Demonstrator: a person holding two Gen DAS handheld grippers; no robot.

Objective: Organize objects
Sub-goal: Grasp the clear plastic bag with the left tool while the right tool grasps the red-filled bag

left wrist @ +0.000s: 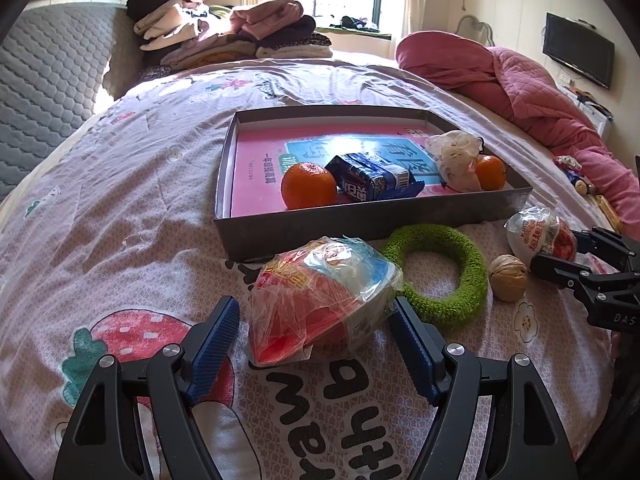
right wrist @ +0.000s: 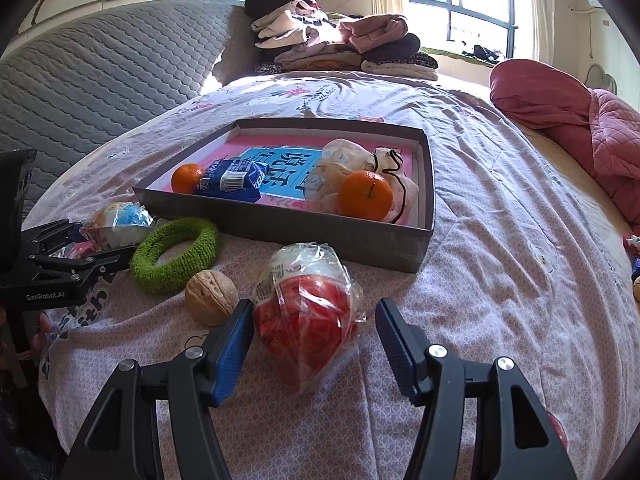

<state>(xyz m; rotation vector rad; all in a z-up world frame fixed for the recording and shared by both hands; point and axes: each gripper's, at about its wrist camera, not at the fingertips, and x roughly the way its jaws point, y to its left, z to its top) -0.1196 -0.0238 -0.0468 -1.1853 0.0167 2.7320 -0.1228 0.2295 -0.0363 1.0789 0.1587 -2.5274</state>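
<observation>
On the bed [left wrist: 120, 200] a shallow grey box [left wrist: 360, 220] already holds 2 oranges, a blue carton [left wrist: 370, 176] and a crumpled white bag [left wrist: 454, 156]. 4 things lie on the cover just in front of its near wall: 2 wrapped snacks, a green ring [left wrist: 440, 276] and a walnut [left wrist: 508, 278].

The left tongs [left wrist: 314, 336] stand wide open around the left snack [left wrist: 320, 292], a red and blue packet in clear wrap. It lies between the blue pads, with its long axis running up to the right in the left wrist view, so roughly slantwise across the gap. The right-hand pad looks to be just at the wrap; the left-hand pad stands clear. Nothing is gripped.

The right tongs [right wrist: 316, 332] are likewise open, with the right snack [right wrist: 308, 312] between the pads. Its long axis runs nearly straight ahead, along the fingers, toward the box. The left-hand pad looks close to or touching the wrap, the other well clear. Nothing is held here either.

Each hand is plainly nearer its own packet, so each snack is likely the next pick for that side. The box lies straight ahead of both, just beyond the packets. The walnut sits just left of the right tongs and the ring between the 2 snacks; a close here might brush the walnut.
</observation>
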